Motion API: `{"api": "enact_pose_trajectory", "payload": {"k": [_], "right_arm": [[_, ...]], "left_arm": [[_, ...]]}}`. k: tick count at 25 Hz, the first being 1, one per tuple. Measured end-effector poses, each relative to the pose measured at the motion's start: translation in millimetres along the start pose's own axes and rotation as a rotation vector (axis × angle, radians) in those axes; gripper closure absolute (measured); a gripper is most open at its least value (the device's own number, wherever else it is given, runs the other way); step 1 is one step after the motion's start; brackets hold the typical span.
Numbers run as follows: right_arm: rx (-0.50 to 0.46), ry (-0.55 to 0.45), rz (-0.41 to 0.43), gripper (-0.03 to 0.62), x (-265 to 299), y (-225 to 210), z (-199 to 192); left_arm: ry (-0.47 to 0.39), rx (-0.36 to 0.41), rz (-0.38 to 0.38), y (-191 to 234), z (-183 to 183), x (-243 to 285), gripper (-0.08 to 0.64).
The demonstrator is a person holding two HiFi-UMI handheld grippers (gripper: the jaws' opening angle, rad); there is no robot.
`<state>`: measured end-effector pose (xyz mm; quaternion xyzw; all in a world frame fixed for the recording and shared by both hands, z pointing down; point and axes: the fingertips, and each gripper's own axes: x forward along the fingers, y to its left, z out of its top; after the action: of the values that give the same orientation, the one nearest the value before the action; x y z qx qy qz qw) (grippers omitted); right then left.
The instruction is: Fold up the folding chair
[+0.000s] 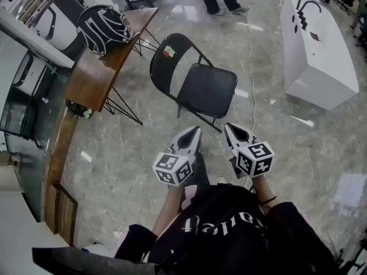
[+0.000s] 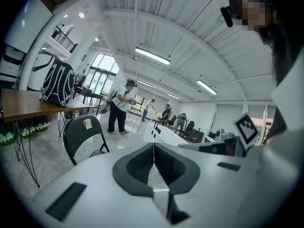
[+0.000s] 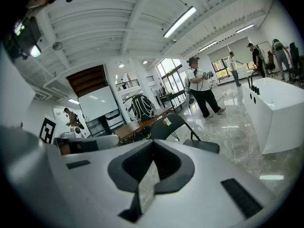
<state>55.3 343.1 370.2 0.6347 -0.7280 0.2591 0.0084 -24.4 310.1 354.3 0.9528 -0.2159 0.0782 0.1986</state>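
Striped backpack (image 1: 104, 30) sits near tabletop (image 1: 92, 82) far-left corner; white cabinet (image 1: 321, 50) on floor, cable (image 1: 250, 44) beside it.

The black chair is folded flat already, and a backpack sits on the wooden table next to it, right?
Not quite. The black folding chair is not folded: it stands open on its legs with the seat down, as the head view shows. The backpack does sit on the wooden table next to it.

Open marble floor (image 1: 137, 148) separates the left claw (image 1: 196, 132) and right claw (image 1: 229, 128) from the folding chair (image 1: 203, 87). A wooden worktop (image 1: 97, 76) on wire legs crowds the chair's left side; a white worktop (image 1: 321, 56) stands well apart on the right, a cable (image 1: 250, 50) trailing between them.
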Motion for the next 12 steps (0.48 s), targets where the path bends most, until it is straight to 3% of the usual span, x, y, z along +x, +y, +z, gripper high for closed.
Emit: {"api": "enact_pose_trajectory", "payload": {"k": [12], "right_arm": [[0.052,-0.021,-0.074,0.579,144,-33,58]], "left_arm": [[0.065,0.0,-0.065,142,52,78,0.557]]}}
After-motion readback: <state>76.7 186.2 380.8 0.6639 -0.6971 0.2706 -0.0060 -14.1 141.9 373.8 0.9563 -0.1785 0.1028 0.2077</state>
